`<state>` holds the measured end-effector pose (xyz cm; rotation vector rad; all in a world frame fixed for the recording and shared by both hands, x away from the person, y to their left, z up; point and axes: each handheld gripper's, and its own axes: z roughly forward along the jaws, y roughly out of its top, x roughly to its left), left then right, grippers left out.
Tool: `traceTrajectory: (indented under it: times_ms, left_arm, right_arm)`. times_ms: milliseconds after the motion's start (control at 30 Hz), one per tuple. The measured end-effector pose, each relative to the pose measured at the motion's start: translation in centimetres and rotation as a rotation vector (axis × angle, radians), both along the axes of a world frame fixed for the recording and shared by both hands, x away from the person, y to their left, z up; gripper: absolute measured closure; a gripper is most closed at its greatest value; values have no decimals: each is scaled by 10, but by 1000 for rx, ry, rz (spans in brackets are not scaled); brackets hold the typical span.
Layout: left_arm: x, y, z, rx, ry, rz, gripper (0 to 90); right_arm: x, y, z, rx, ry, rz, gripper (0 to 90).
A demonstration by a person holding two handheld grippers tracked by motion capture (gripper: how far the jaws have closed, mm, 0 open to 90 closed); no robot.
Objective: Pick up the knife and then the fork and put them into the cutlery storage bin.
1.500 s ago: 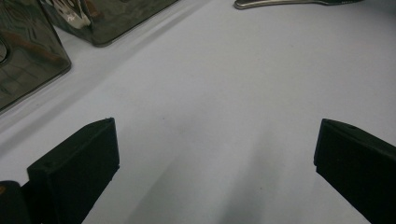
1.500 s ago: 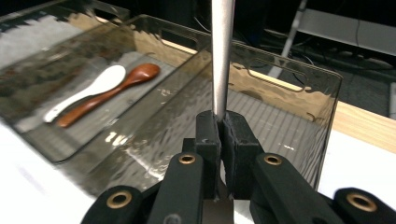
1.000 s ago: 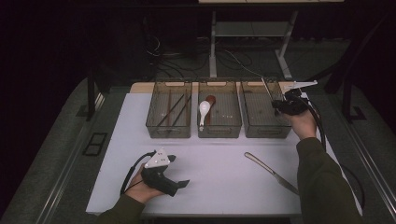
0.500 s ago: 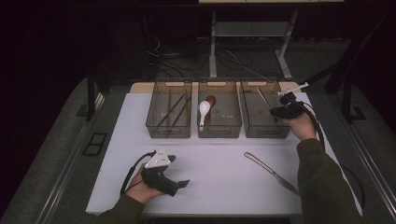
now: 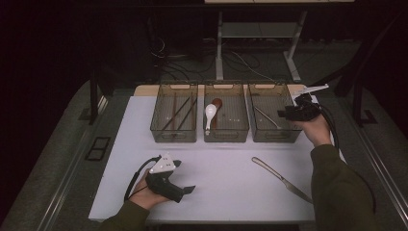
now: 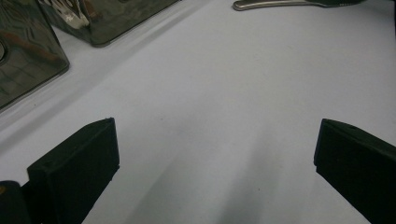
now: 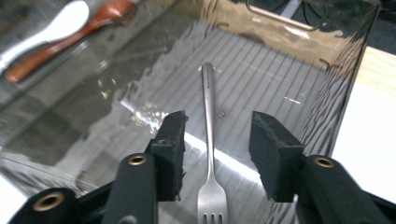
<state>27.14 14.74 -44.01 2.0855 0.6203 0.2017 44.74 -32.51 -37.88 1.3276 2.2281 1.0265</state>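
Over the rightmost bin [image 5: 275,136], the right gripper [image 7: 215,140] hangs from a raised, outstretched hand [image 5: 317,130]; its jaws have just been opening, apart and clear of the fork [image 7: 209,154] lying on the bin floor between them; near the table's front edge, the left gripper [image 6: 215,154] rests low, jaws wide, empty.

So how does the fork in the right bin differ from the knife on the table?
The fork lies inside the right bin, between the right gripper's just-opened jaws, untouched by the pads. The knife lies loose on the white table, outside any bin, with no gripper near. In the high view the knife looks longer. Both are plain silver metal cutlery lying flat.
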Motion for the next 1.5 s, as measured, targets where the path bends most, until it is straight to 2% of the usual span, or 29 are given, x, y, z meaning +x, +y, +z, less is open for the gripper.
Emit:
traceTrajectory:
  times_ms: [100, 167, 367, 633, 833, 1067, 1133, 1367, 1500]
  left_arm:
    - [0, 0, 0, 1, -1, 1, 0]
    - [0, 0, 0, 0, 0, 1, 0]
    - [0, 0, 0, 3, -2, 1, 0]
    - [0, 1, 0, 6, -4, 2, 0]
    - [0, 3, 1, 11, -11, 1, 0]
    - [1, 8, 3, -2, -22, 11, 0]
    - [1, 9, 3, -6, -25, 12, 0]
    - [0, 9, 3, -6, -29, 7, 0]
    - [0, 8, 3, -3, -28, 4, 0]
  right_arm:
    - [-7, -3, 6, 54, -26, 7, 499]
    - [-14, -3, 11, 82, -36, 30, 498]
    - [-37, 0, 18, 100, -53, 88, 476]
    - [-72, 2, 16, 124, -62, 112, 419]
    - [-93, 7, 8, 96, -61, 148, 407]
    - [-112, 14, -4, 19, -36, 191, 403]
    - [-118, 17, -7, -22, -27, 209, 403]
    - [-133, 26, -12, -58, 20, 260, 403]
    - [-138, 27, -16, -108, 64, 266, 436]
